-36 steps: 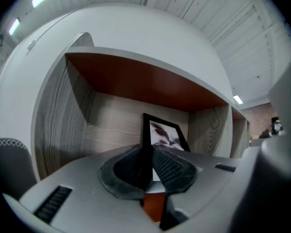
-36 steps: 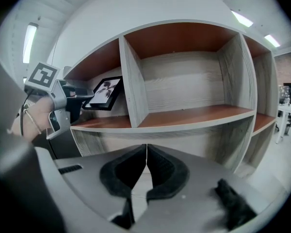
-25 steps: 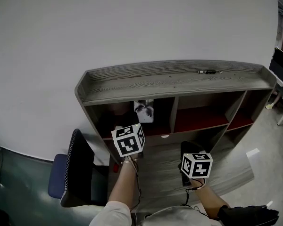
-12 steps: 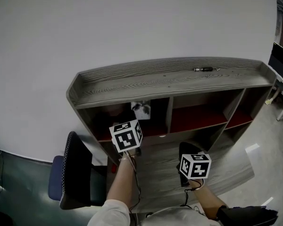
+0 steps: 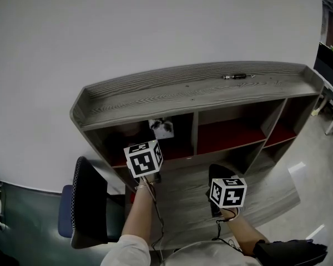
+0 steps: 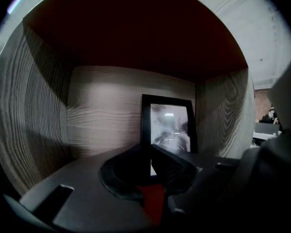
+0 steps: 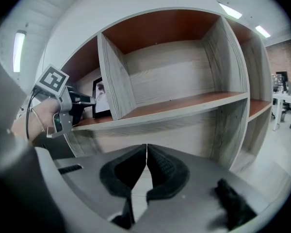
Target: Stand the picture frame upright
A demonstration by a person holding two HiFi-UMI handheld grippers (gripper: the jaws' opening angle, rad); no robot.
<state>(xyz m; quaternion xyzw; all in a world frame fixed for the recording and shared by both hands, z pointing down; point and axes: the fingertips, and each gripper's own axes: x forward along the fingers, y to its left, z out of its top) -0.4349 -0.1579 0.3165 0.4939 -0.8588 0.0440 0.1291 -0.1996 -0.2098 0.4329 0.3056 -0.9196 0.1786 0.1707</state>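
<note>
The black picture frame [image 6: 167, 125] with a grey photo stands upright at the back of the shelf unit's left compartment [image 5: 127, 140]. It also shows in the head view as the picture frame [image 5: 162, 128]. My left gripper [image 6: 152, 151] points into that compartment just short of the frame, its jaws together with nothing between them. Its marker cube [image 5: 143, 158] sits in front of the compartment. From the right gripper view, the left gripper [image 7: 89, 101] hovers level with the shelf board by the frame [image 7: 102, 97]. My right gripper [image 7: 146, 149] is shut and empty, lower, facing the shelf front; its cube [image 5: 227, 192] shows too.
The grey wood shelf unit [image 5: 188, 90] stands against a white wall, with red-lined compartments [image 5: 233, 132] to the right. A small dark object [image 5: 236, 77] lies on its top board. A black and blue chair [image 5: 83, 204] stands at the left.
The head camera has shifted, so the shelf sits further left and higher in view. Both grippers hold about the same places before the shelf. The frame stays upright.
</note>
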